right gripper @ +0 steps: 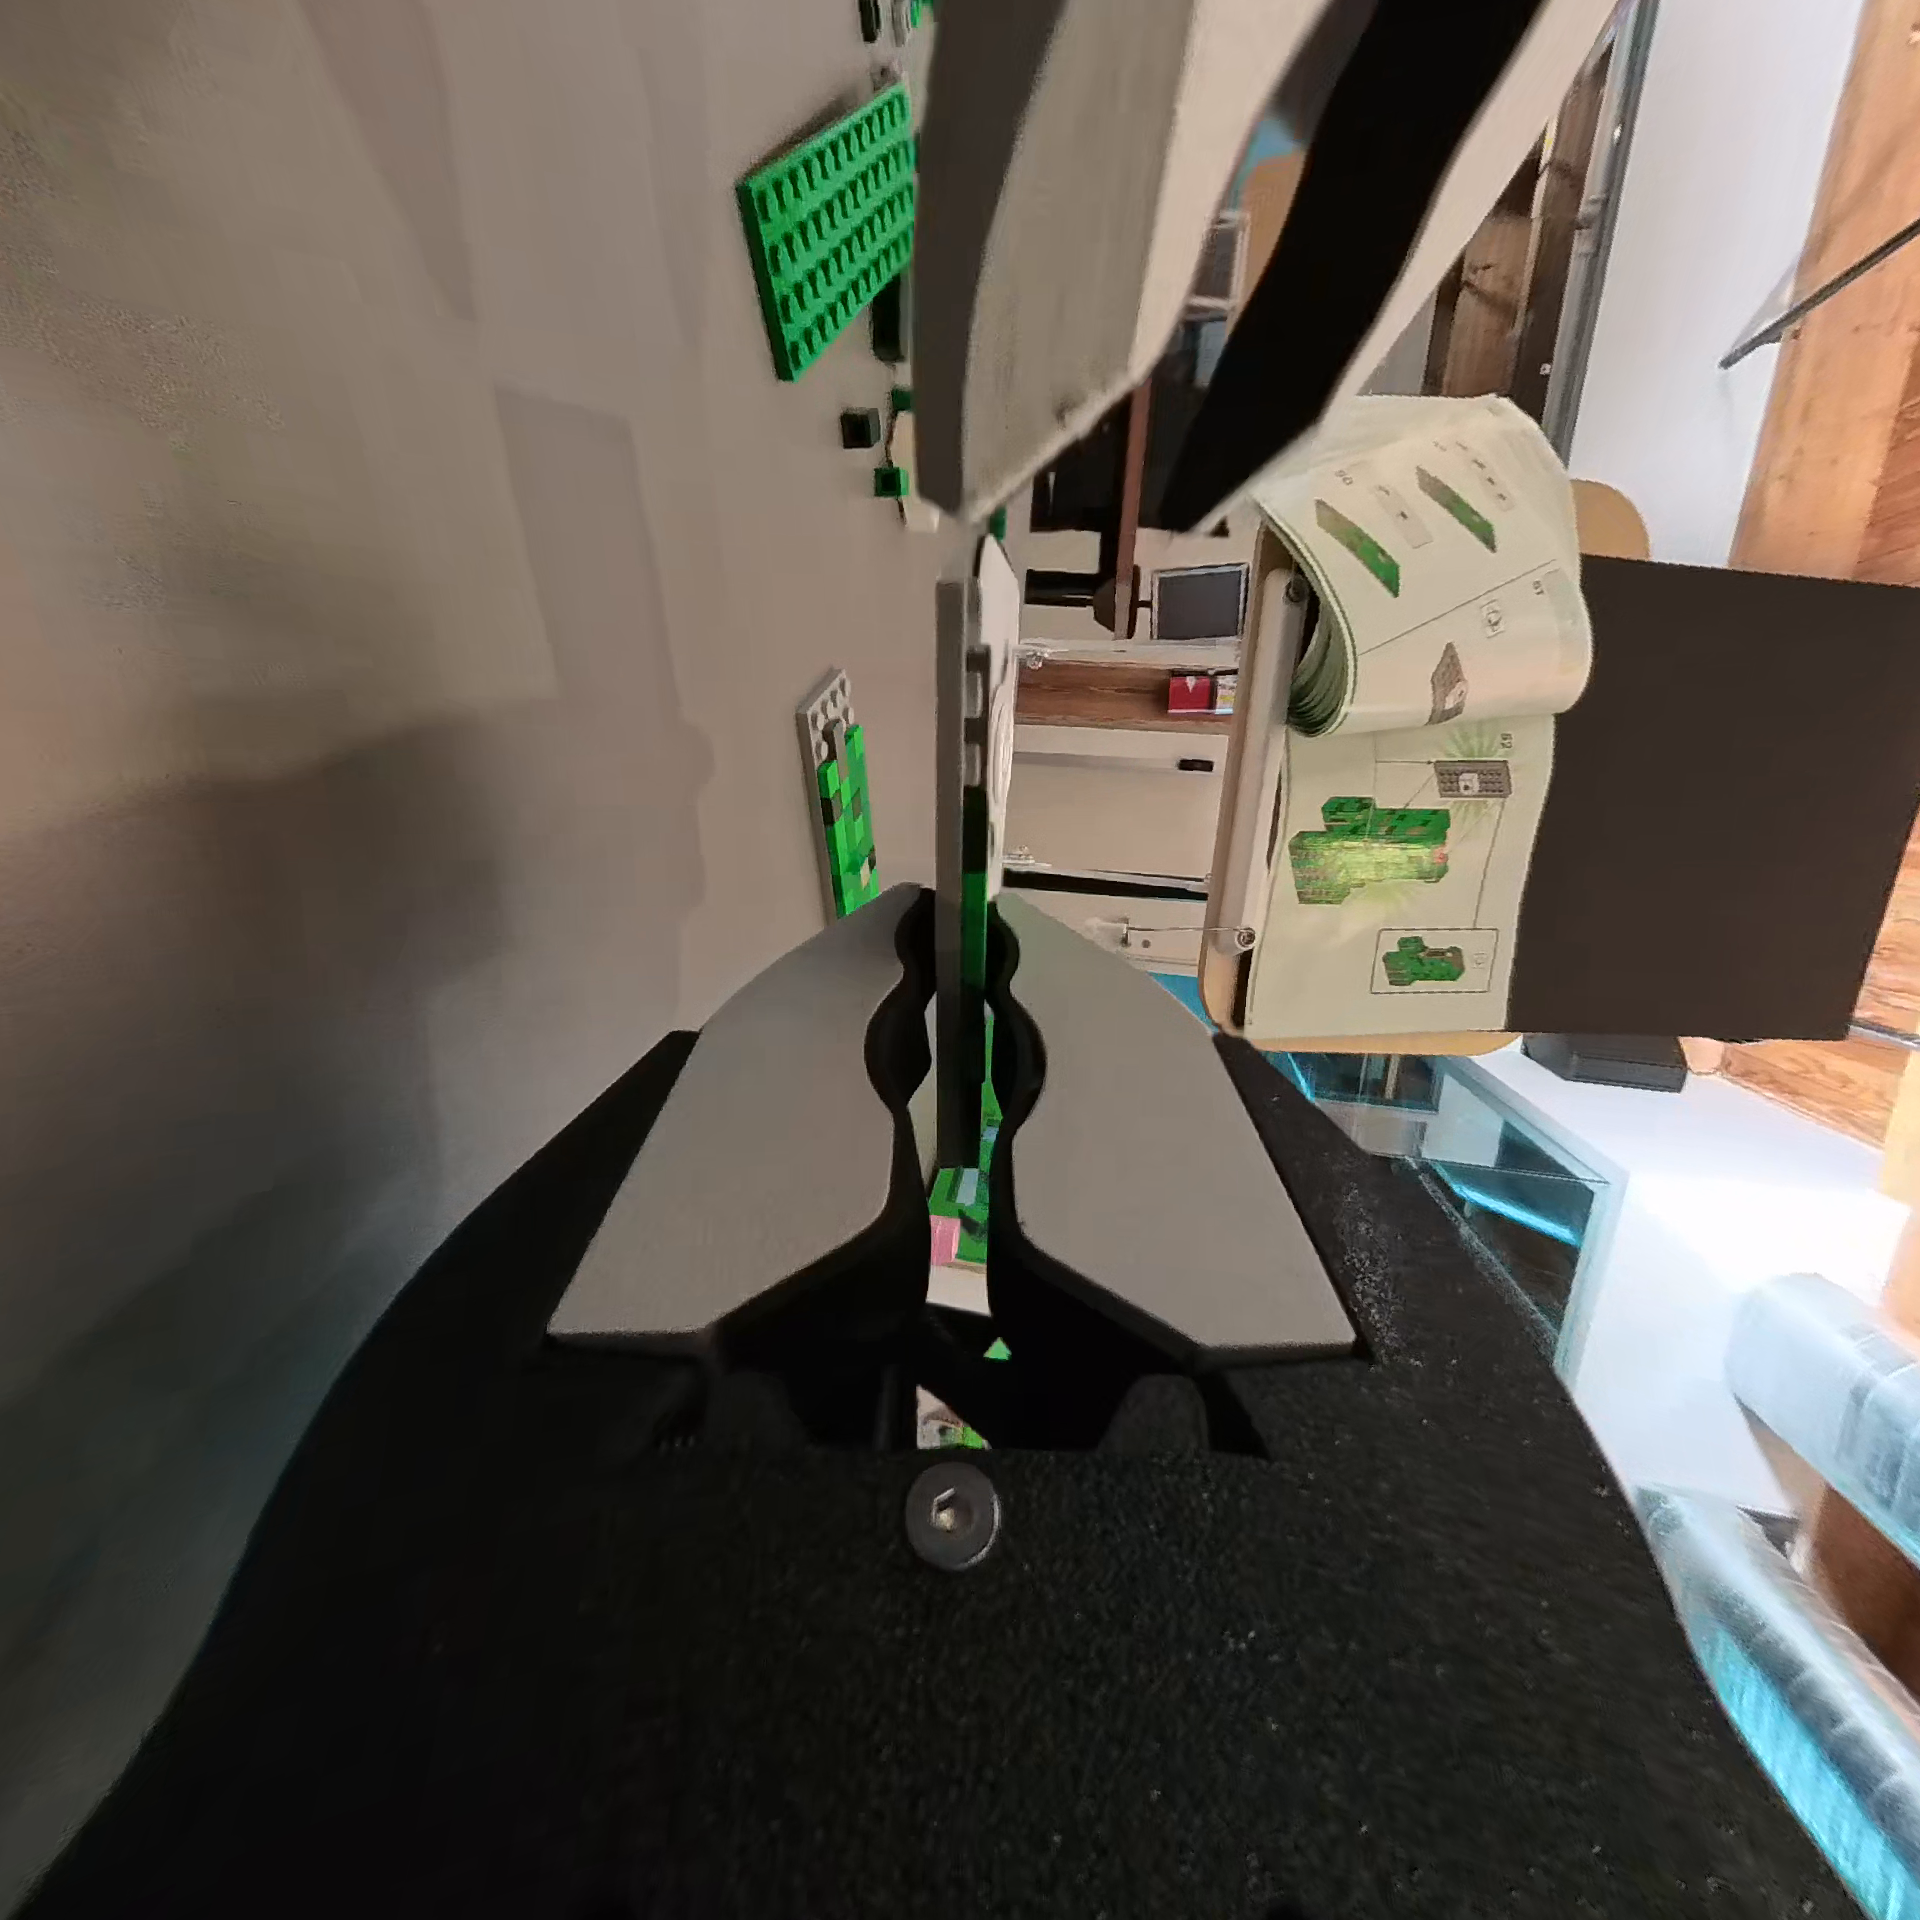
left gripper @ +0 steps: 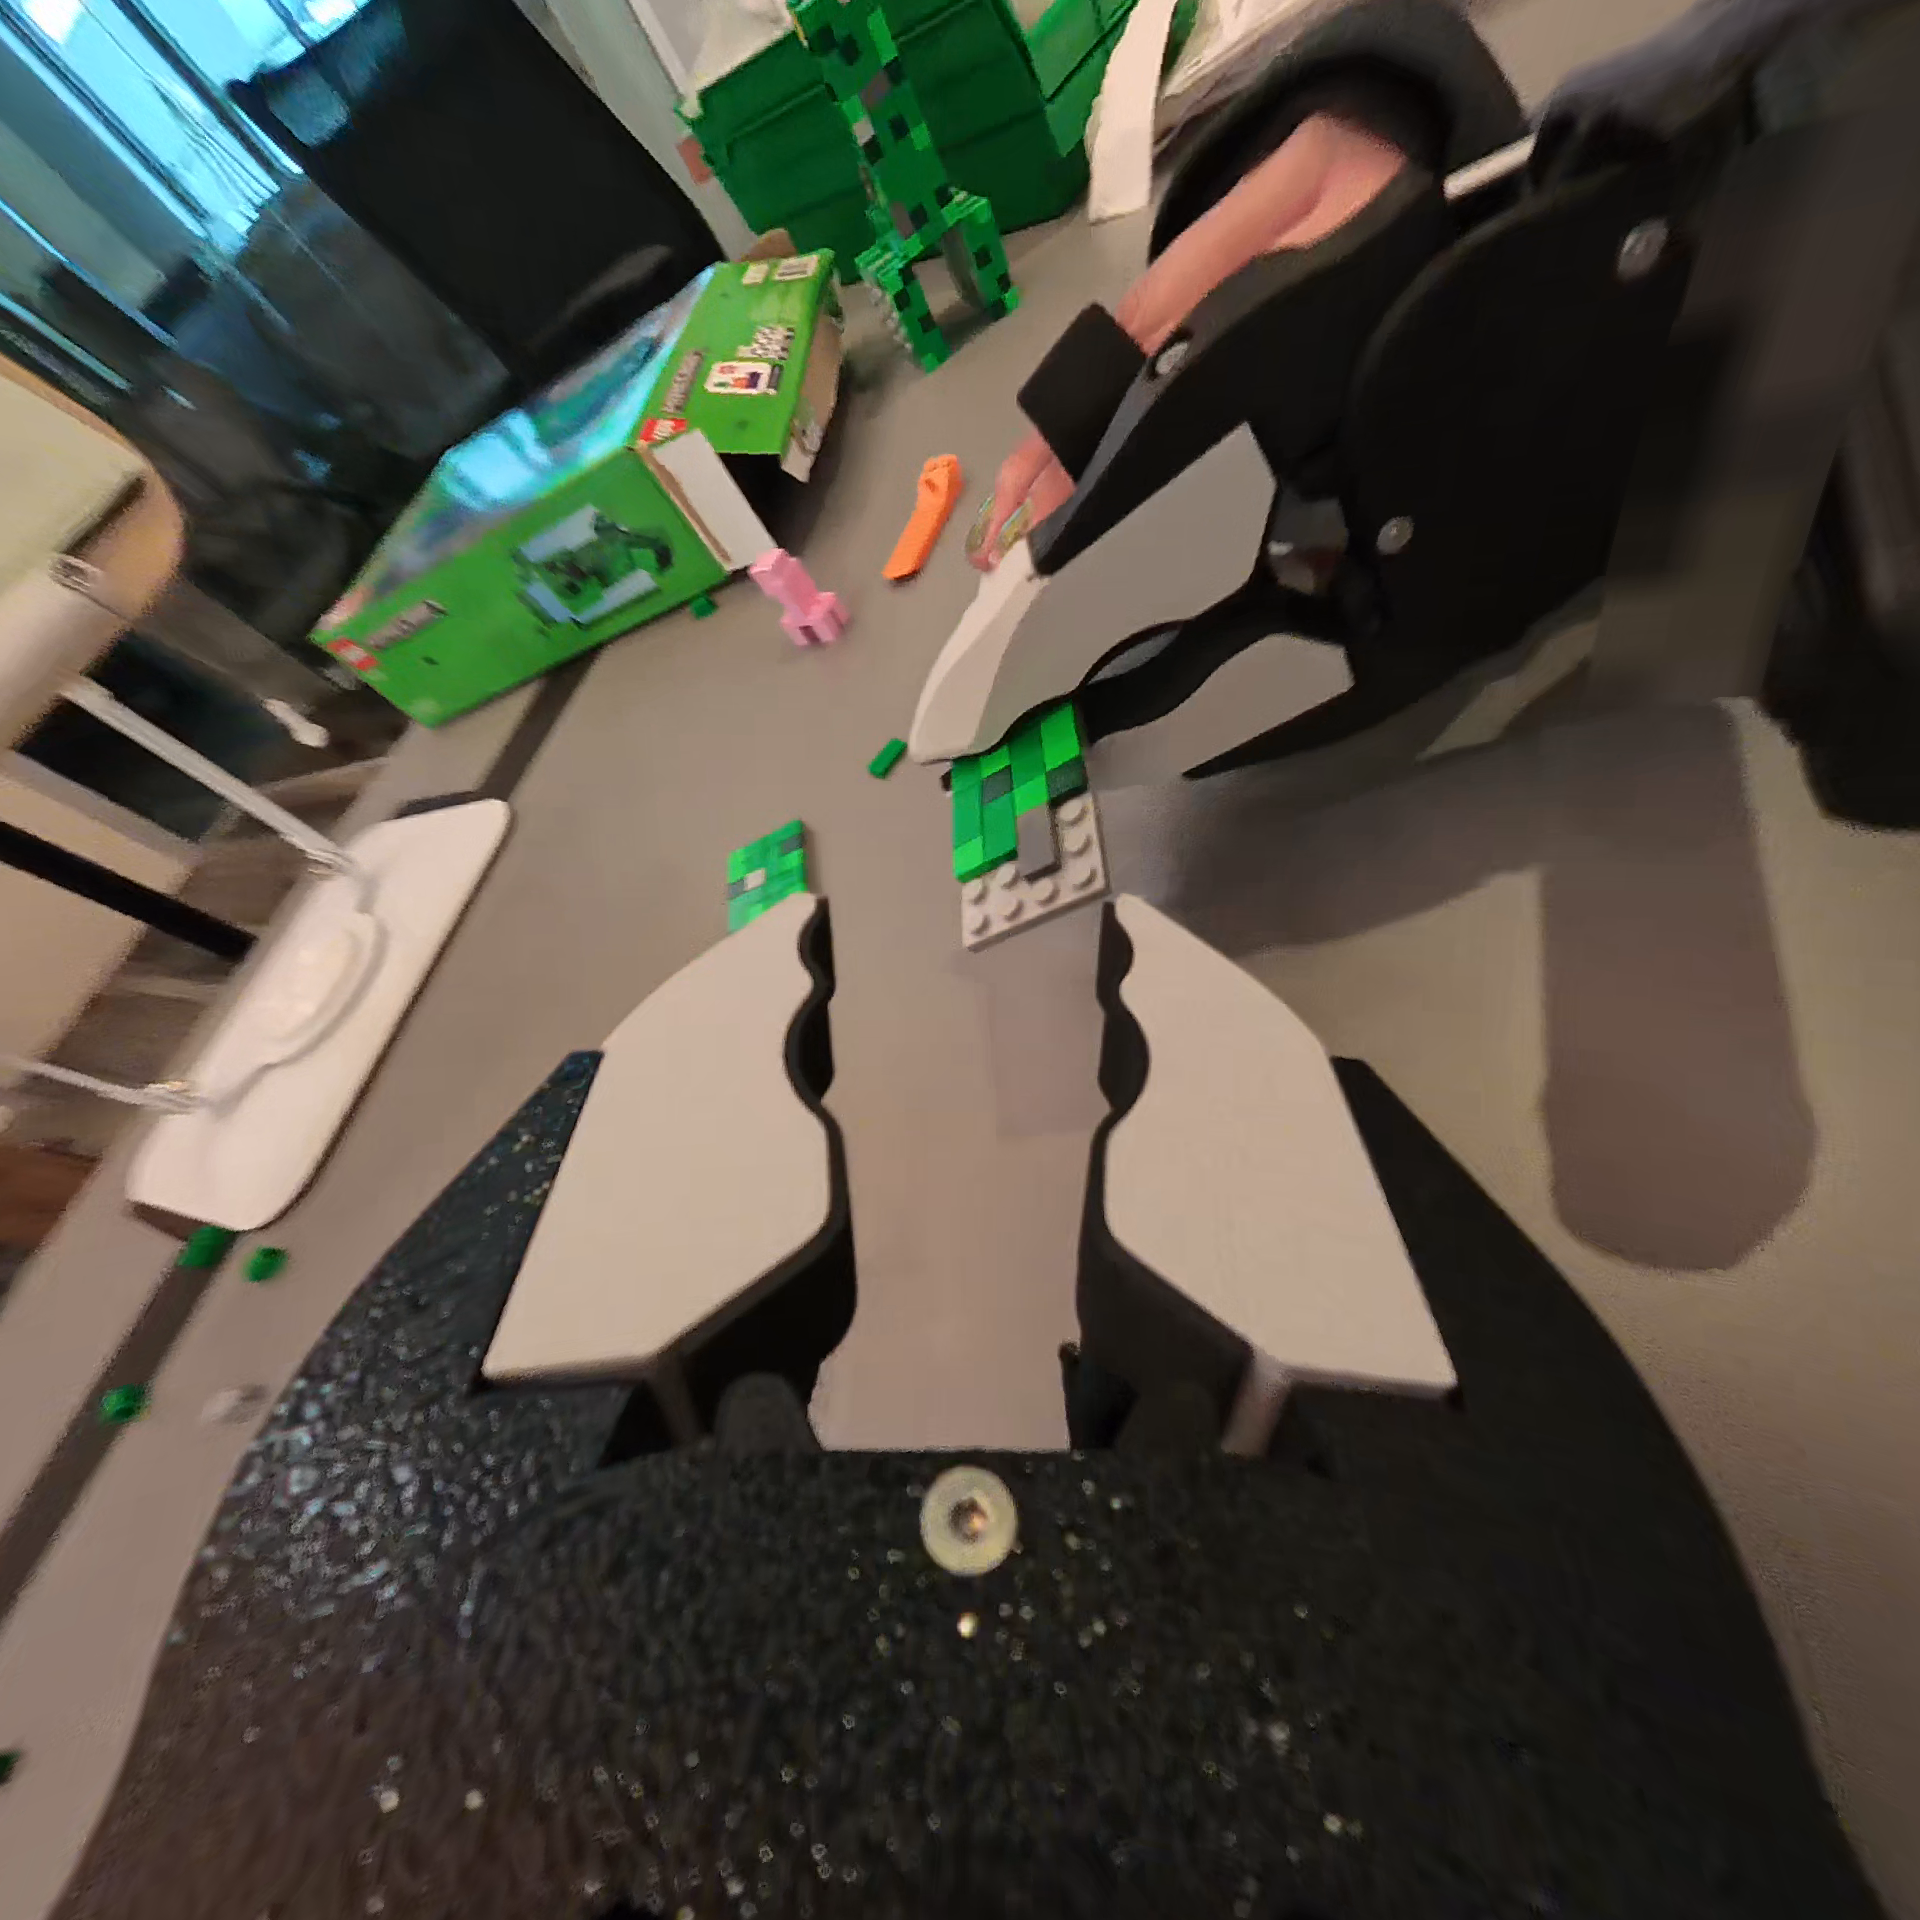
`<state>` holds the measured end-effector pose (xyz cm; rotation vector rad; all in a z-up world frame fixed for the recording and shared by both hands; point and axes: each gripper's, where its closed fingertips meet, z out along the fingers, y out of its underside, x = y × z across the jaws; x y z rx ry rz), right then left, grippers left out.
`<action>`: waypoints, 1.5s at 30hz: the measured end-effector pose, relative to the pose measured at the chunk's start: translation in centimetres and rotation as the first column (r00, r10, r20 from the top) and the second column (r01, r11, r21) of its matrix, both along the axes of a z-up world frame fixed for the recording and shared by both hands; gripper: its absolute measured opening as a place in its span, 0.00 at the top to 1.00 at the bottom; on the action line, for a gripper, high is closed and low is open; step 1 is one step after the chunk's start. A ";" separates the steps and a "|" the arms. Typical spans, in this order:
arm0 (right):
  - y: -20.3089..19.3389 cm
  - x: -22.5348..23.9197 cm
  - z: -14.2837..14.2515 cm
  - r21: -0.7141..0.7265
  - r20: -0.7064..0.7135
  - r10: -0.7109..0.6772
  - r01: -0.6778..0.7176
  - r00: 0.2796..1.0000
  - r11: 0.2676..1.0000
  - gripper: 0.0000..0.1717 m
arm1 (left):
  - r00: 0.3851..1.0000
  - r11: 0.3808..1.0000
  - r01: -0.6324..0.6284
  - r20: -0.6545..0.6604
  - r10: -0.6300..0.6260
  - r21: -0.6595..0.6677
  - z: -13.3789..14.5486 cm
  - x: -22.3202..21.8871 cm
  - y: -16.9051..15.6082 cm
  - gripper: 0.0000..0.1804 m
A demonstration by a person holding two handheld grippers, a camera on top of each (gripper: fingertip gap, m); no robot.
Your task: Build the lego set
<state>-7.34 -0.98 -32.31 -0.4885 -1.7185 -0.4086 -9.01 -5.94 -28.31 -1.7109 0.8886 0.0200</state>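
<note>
Black, speckled housing fills the near edge of the left wrist view, and from it the left tool (left gripper: 961,925) reaches out over the grey desk (left gripper: 644,727) with its jaws wide apart and nothing between them. At about 1 o'clock from its tips hangs the grey plate (left gripper: 1023,842), part covered with green tiles, its bare studded end toward this tool. At 11 o'clock, a smaller green tiled piece (left gripper: 767,862) lies flat beside the left fingertip. Farther out at 10 o'clock is the big green box (left gripper: 582,540), then a pink brick figure (left gripper: 800,603) and an orange lever-shaped piece (left gripper: 923,520) toward 12.

The right tool (right gripper: 961,914) is closed on that plate (right gripper: 954,748), seen edge-on in its own view, one pad on each face of the tiled end. A second tiled grey plate (right gripper: 842,790) lies on the desk at 11 o'clock from it; an open instruction booklet (right gripper: 1403,748) stands on a holder at 2 o'clock.

Judging by its look, the plate is light, stiff plastic with slick tiled faces; a grip across the flat faces should hold, though tiles could pop off if twisted.
</note>
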 end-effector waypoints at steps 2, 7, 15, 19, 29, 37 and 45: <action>0.3 0.1 0.0 0.003 -0.001 -0.007 0.007 1.000 1.000 0.96 | 1.000 1.000 0.009 -0.019 -0.008 0.005 -0.3 -0.2 -0.2 0.74; -0.5 0.0 0.4 -0.057 -0.034 0.034 -0.036 0.999 0.998 0.96 | 0.998 0.998 0.058 -0.028 -0.058 0.017 -0.8 -0.3 -0.7 0.71; -3.6 -1.6 3.3 -0.277 -0.112 0.217 -0.240 0.970 0.931 0.96 | 0.965 0.915 0.091 -0.261 0.016 0.393 3.5 -0.2 -2.2 0.83; -5.2 -2.3 4.0 -0.317 -0.083 0.316 -0.325 0.945 0.891 0.96 | 0.931 0.904 0.132 -0.363 0.027 0.406 3.1 0.5 -2.3 0.85; -4.3 -1.4 5.6 -0.487 -0.186 0.154 -0.227 0.971 0.844 0.93 | 0.801 0.848 0.049 -0.527 0.282 0.527 3.2 -3.3 -2.7 0.97; -13.1 0.9 -2.1 -0.918 0.148 0.129 0.087 0.981 0.387 0.93 | 0.766 0.866 -0.010 -0.553 0.328 0.500 1.2 -6.4 -2.4 0.97; -14.1 0.1 -3.6 -0.946 0.232 0.075 0.208 0.970 0.248 0.92 | 0.769 0.875 0.019 -0.566 0.296 0.484 0.7 -6.0 -2.6 0.97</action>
